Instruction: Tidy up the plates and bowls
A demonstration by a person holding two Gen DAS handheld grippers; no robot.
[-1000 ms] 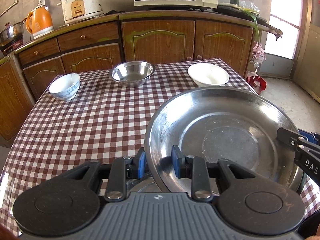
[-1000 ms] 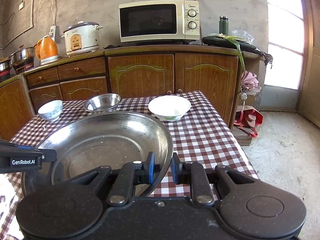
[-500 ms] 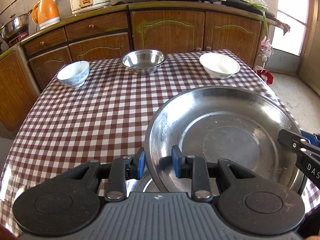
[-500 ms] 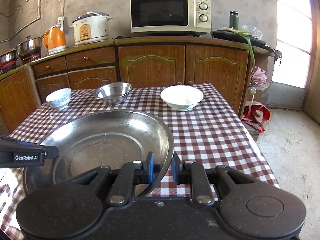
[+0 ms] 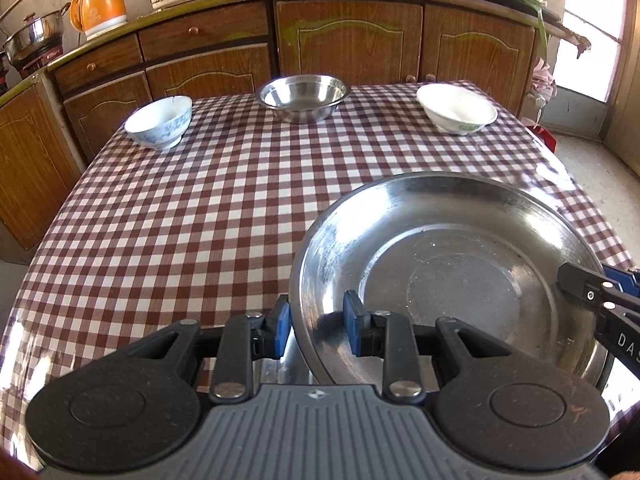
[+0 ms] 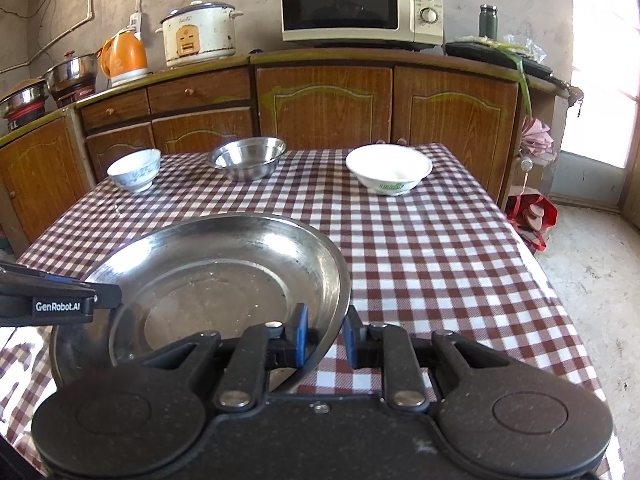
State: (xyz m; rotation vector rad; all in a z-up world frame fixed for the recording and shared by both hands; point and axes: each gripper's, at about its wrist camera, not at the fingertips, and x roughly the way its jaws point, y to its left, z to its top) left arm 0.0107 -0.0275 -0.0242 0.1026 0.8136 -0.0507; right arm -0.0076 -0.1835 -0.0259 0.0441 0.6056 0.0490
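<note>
Middle of the checked table [image 5: 208, 232] is wide open, loads of bare cloth to move over. The big steel plate [image 5: 452, 276] fills the near right part, with both grippers on its rim, so that corner is blocked. Along the far edge sit three bowls, well apart: blue-and-white bowl [image 5: 159, 121] on the left, steel bowl [image 5: 303, 97] in the middle, white bowl [image 5: 457, 109] on the right. You could pass between any of them. Cabinets [image 6: 324, 100] wall off the back.
</note>
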